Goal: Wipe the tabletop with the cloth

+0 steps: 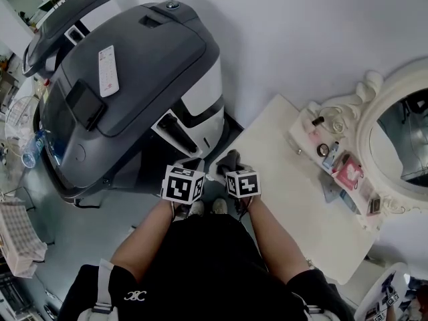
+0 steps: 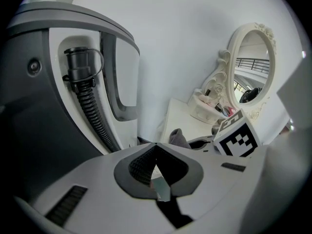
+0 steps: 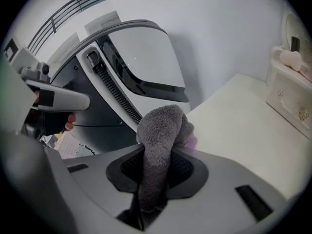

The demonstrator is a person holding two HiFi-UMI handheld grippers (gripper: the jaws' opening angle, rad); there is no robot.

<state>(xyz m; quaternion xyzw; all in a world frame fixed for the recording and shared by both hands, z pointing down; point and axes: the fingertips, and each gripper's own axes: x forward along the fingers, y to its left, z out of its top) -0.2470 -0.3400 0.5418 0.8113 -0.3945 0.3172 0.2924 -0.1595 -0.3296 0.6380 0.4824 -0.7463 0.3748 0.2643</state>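
Observation:
A grey fluffy cloth [image 3: 163, 128] hangs out of my right gripper [image 3: 156, 167], whose jaws are shut on it. In the head view the cloth [image 1: 229, 158] sits just off the near-left corner of the cream tabletop [image 1: 294, 199], in front of the right gripper [image 1: 232, 168]. My left gripper [image 1: 190, 166] is held beside it on the left, over the floor. Its jaws [image 2: 155, 152] meet at the tips with nothing between them. The left gripper view also catches the cloth [image 2: 178, 138] and the tabletop [image 2: 181, 112] behind it.
A large grey and white machine [image 1: 127, 85] stands against the table's left side, with a ribbed black hose [image 2: 92, 116]. An ornate white mirror [image 1: 401, 132] and a small drawer stand [image 3: 292, 96] with several small toiletries [image 1: 334, 159] occupy the table's far right.

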